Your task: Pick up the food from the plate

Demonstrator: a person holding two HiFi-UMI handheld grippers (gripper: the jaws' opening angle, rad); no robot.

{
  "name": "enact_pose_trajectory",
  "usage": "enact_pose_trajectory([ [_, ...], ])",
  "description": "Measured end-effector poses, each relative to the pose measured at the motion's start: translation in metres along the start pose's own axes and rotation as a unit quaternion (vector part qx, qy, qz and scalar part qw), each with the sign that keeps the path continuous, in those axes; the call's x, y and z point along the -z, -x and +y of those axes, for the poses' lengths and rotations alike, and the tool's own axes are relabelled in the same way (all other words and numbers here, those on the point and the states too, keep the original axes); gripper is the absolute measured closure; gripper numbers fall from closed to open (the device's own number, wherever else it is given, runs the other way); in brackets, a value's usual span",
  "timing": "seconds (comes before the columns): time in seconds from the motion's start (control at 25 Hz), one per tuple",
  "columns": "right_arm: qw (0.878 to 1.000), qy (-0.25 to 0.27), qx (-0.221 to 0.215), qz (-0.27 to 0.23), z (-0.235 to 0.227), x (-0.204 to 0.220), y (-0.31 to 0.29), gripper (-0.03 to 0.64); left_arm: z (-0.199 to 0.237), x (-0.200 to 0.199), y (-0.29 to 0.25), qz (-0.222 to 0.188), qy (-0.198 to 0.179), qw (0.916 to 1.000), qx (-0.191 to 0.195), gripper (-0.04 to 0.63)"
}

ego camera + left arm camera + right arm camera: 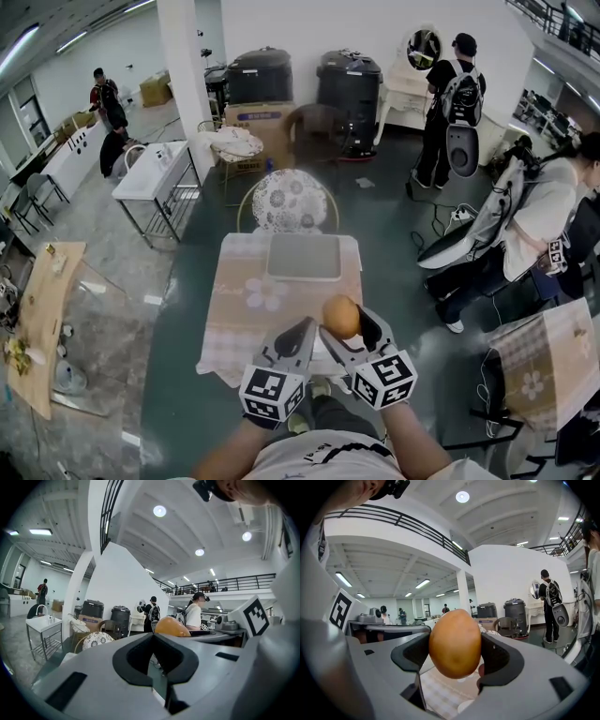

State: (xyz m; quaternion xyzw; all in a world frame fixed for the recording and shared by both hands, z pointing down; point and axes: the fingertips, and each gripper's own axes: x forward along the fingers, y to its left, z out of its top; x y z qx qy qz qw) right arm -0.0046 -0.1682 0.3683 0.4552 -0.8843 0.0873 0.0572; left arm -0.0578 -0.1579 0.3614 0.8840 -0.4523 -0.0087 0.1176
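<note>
One egg-shaped, orange-brown piece of food sits pinched across its middle between the jaws of the right gripper, clear above the cloth-covered table. The left gripper has its jaws pressed together on nothing. Smooth and rounded, the food looks light and likely to slip, so a gentle hold at its widest part suits it.

I log the food as orange-brown and smooth, with no markings that I can make out.
Left gripper, right gripper: grey bodies, black jaw pads.
Marker cubes: white faces, black square codes.
Tablecloth: I read a pale pink-beige check with faint white flowers.
Tray: plain light grey.
Chair cushion: white, dense dark floral print.
Floor: dark green.
Bins: black.
</note>
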Motion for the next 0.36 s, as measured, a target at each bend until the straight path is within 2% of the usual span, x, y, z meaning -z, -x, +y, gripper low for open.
enact_pose_trajectory([
  [0.36,1.000,0.003,0.000,-0.001,-0.0046,-0.0030,0.0030,0.304,-0.0061,-0.0005,-0.0042,0.001,-0.002,1.0000,0.002,0.589],
])
